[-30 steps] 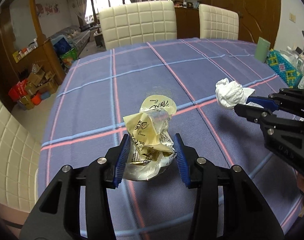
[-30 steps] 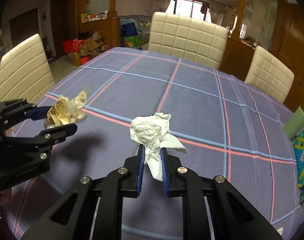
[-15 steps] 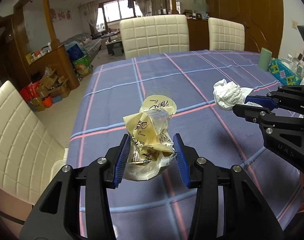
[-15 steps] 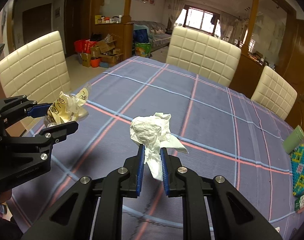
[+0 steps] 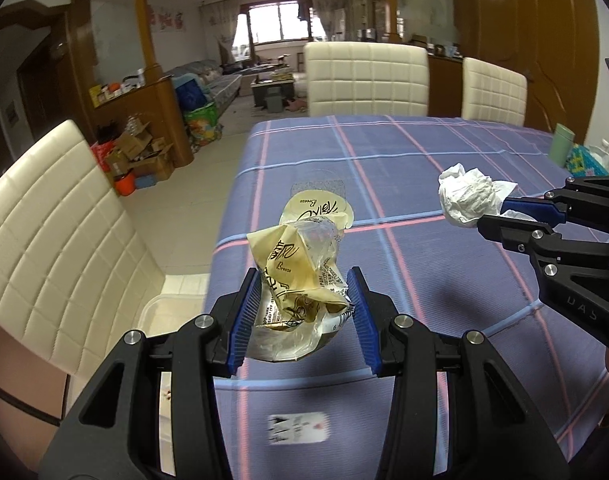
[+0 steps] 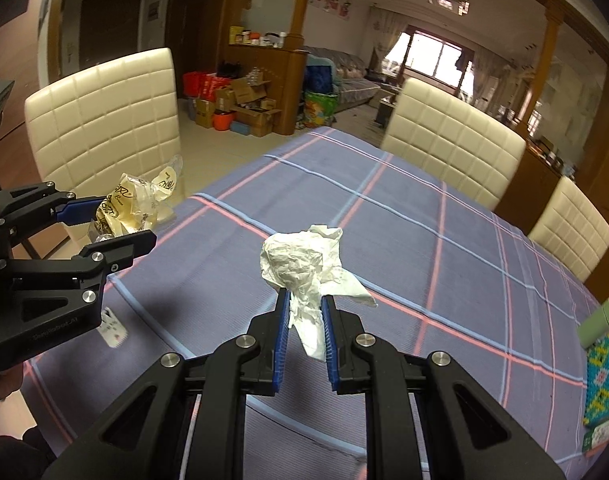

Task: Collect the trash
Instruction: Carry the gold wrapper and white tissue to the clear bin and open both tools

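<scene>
Left wrist view, frame centre: my left gripper (image 5: 304,312) is clamped on the crumpled wrapper (image 5: 300,276); at right, my right gripper (image 5: 500,216) pinches the tissue wad (image 5: 466,198). Both hang above the table (image 5: 424,168). I judge this the carry step; next comes finding a bin, possibly the white container (image 5: 164,312) at lower left.

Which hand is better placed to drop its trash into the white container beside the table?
Left, likely: the left tongs hold the wrapper by the table edge near the container; the right tongs' tissue is further in.

Your left gripper (image 5: 304,304) has the wrapper (image 5: 300,280) over the table's (image 5: 424,168) left edge, tissue (image 6: 304,264) off to its right, chairs (image 5: 366,78) on the far side.
</scene>
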`<state>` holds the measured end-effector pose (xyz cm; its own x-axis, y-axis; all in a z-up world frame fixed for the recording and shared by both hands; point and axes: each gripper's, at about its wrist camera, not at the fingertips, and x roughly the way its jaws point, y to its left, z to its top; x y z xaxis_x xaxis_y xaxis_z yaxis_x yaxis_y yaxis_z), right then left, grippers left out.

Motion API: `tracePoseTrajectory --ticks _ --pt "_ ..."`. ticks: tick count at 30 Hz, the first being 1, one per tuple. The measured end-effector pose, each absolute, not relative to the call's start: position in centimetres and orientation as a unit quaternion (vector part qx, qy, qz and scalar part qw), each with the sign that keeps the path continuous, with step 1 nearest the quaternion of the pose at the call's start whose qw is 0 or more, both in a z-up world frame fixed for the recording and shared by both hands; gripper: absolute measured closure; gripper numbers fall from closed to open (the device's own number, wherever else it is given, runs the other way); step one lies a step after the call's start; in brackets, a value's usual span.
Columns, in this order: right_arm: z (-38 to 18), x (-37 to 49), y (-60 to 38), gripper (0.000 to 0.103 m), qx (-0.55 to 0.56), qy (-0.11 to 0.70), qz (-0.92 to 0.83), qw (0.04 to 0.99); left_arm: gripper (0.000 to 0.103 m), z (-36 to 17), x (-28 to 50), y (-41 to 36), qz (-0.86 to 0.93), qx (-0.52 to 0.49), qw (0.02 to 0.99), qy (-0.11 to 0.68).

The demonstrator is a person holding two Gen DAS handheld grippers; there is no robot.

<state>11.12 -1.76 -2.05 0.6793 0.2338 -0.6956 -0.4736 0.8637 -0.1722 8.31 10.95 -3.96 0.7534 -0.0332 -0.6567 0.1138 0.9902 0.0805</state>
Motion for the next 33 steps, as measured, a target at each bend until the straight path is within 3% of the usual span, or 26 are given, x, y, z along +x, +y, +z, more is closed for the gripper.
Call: tracePoseTrajectory --ticks 28,33 --pt "-3.5 12.6 14.3 0.087 -0.234 0.34 0.304 0.859 0.056 -6.3 7.7 25.7 0.08 -0.004 0.928 0.363" --pt "-3.8 13.0 15.7 0.087 -0.233 0.34 0.31 0.856 0.052 -7.4 7.9 27.2 0.091 -0.012 0.924 0.372"
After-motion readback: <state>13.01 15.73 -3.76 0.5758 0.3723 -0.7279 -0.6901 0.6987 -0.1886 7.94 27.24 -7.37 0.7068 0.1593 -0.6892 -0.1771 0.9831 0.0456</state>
